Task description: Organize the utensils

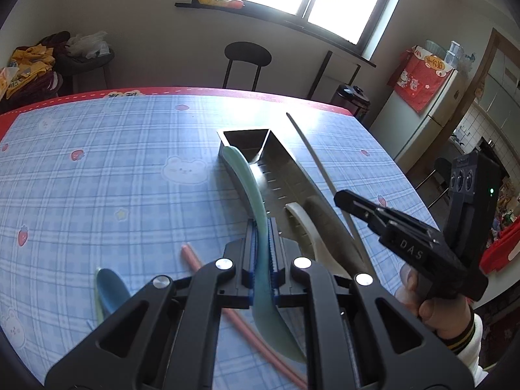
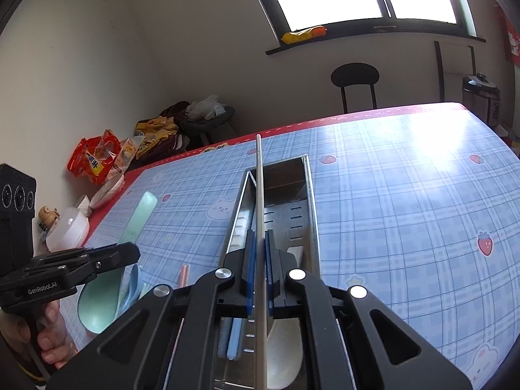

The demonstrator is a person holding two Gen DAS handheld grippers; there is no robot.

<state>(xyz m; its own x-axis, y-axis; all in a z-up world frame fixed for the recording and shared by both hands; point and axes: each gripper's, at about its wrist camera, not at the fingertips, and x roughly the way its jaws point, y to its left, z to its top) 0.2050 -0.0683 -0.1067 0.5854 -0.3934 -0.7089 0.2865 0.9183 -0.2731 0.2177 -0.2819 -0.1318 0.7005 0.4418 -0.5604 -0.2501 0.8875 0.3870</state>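
On the checked tablecloth (image 1: 97,149) lies the metal utensil box (image 1: 260,162), already holding a white spoon (image 1: 305,224). Our left gripper (image 1: 264,253) is clamped on the green spoon (image 1: 247,178), carried above the box's near edge; it looks light, stiff and slick, best pinched mid-handle. Our right gripper (image 2: 258,266) is closed tight on 1 thin metal chopstick (image 2: 259,195), slippery and prone to pivot.
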